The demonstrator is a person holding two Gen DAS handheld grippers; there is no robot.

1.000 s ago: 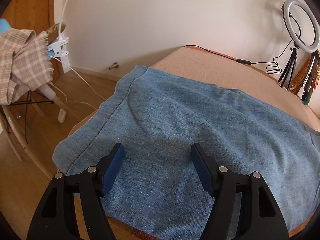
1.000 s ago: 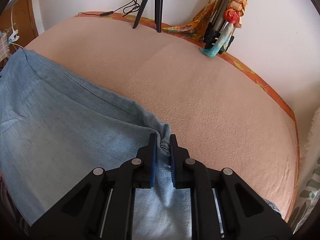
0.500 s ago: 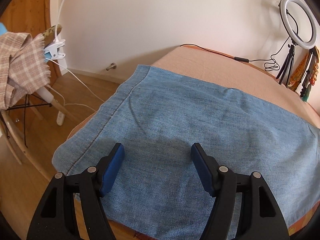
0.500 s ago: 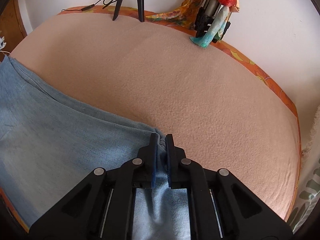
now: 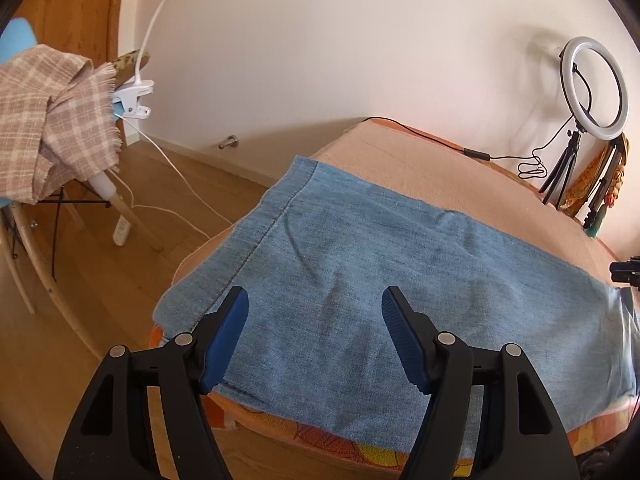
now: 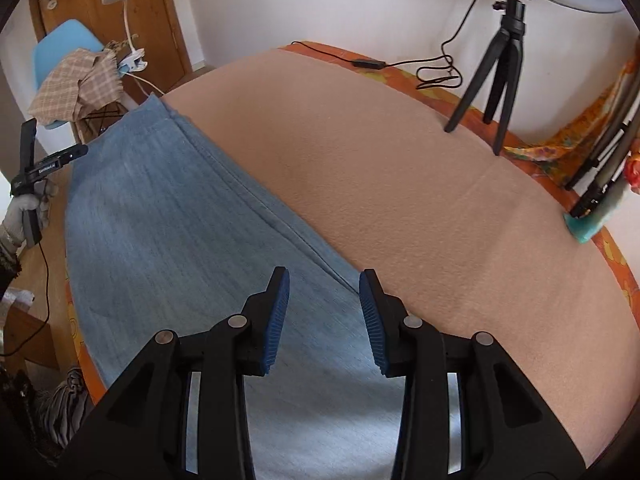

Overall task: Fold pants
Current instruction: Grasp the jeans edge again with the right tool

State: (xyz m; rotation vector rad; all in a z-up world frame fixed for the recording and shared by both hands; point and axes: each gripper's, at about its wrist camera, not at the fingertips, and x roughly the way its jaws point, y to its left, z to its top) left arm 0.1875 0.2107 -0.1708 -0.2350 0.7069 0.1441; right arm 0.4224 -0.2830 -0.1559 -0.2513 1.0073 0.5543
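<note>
Blue denim pants (image 5: 400, 280) lie flat along the near side of a bed covered by a peach blanket (image 5: 420, 164), the hem end at the left. My left gripper (image 5: 315, 304) hovers open above the hem end, with nothing between its fingers. In the right wrist view the pants (image 6: 160, 220) run from far left to the near centre. My right gripper (image 6: 324, 280) hangs over their near end with its jaws opening. The denim lies below the pads, not pinched. The left gripper (image 6: 36, 168) shows at the left edge, held by a gloved hand (image 6: 24, 208).
A ring light on a black tripod (image 6: 496, 80) stands at the back of the bed with its cable (image 6: 436, 76). Left of the bed is a wooden floor (image 5: 100, 280), a chair draped with plaid cloth (image 5: 48, 120) and a clip lamp (image 5: 132, 96). Colourful items (image 6: 600, 168) lean at the right wall.
My right gripper was shut on a fold of denim; it has let go and its jaws have spread, and its view has swung left. The left gripper has drawn back and up a little.
</note>
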